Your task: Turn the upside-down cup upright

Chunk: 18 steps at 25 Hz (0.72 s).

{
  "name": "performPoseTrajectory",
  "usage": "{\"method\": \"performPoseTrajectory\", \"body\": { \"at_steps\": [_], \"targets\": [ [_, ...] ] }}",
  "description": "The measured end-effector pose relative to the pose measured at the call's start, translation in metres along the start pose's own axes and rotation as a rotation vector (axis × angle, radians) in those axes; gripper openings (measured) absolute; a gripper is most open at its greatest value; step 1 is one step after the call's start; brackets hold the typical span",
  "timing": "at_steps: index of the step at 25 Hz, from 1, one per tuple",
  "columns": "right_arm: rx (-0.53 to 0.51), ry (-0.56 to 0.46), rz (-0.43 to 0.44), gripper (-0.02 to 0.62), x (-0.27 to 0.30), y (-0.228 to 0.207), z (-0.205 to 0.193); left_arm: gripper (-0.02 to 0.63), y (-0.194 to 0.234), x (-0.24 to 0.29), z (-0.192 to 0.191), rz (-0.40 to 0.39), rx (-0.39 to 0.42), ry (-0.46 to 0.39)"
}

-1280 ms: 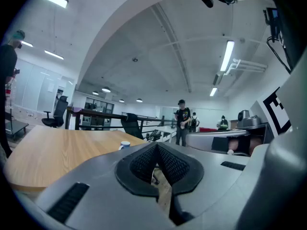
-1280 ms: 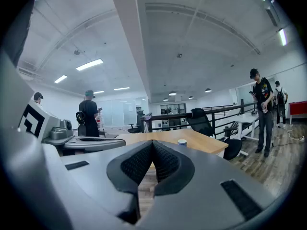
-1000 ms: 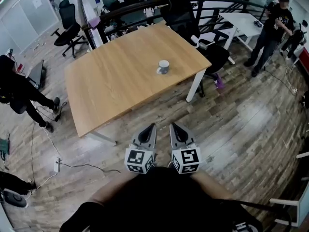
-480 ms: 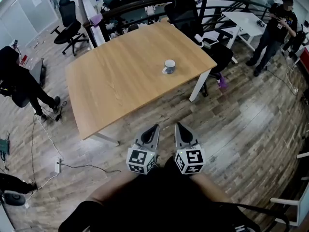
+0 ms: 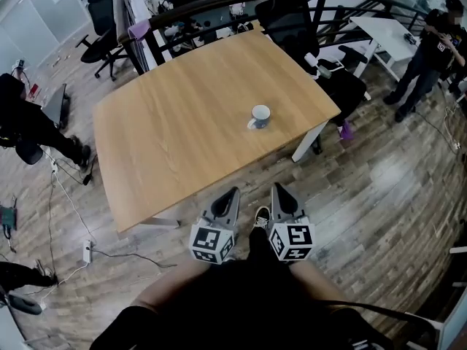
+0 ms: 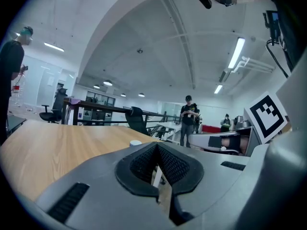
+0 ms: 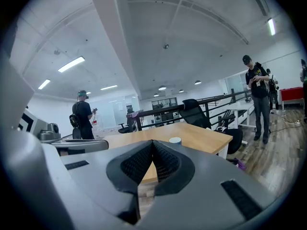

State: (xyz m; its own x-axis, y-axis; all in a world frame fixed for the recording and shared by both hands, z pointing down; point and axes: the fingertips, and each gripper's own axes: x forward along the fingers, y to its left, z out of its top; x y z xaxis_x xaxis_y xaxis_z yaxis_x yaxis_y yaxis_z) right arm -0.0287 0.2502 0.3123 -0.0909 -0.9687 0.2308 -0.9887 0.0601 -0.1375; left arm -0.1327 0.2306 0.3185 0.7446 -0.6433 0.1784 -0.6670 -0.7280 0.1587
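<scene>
Both grippers moved up toward the table edge. Head view: cup (image 5: 260, 115) sits on table (image 5: 168, 122), right of centre, well ahead of left gripper (image 5: 233, 191) and right gripper (image 5: 278, 188). Left gripper view: jaws shut, empty. Right gripper view: jaws shut, nothing held.

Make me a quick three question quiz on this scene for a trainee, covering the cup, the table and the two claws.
1. True or false: the left claw is shut on the cup.
2. Where does the cup stand? A on the floor; B on the wooden table; C on the black chair.
3. Are the jaws of the right claw open or shut?
Key: 1 false, it is shut on nothing, short of the table's near edge. 2 B. 3 shut, with nothing between them.
</scene>
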Motion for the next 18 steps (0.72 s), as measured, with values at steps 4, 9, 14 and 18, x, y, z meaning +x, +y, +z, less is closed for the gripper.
{"method": "performPoseTrajectory", "body": {
  "at_steps": [4,9,14,18],
  "targets": [
    [-0.01,0.027,0.036,0.012,0.066,-0.043,0.017,0.005,0.022,0.072,0.015,0.022,-0.015,-0.002],
    [-0.017,0.042,0.073,0.012,0.134,-0.091,0.038,0.005,0.046,0.149,0.028,0.059,-0.033,0.002],
    [-0.027,0.075,0.133,0.012,0.185,-0.127,0.037,0.005,0.067,0.205,0.027,0.112,-0.032,0.02],
    [-0.075,0.118,0.178,0.012,0.217,-0.137,0.022,0.005,0.088,0.232,0.017,0.15,-0.016,0.041]
  ]
}}
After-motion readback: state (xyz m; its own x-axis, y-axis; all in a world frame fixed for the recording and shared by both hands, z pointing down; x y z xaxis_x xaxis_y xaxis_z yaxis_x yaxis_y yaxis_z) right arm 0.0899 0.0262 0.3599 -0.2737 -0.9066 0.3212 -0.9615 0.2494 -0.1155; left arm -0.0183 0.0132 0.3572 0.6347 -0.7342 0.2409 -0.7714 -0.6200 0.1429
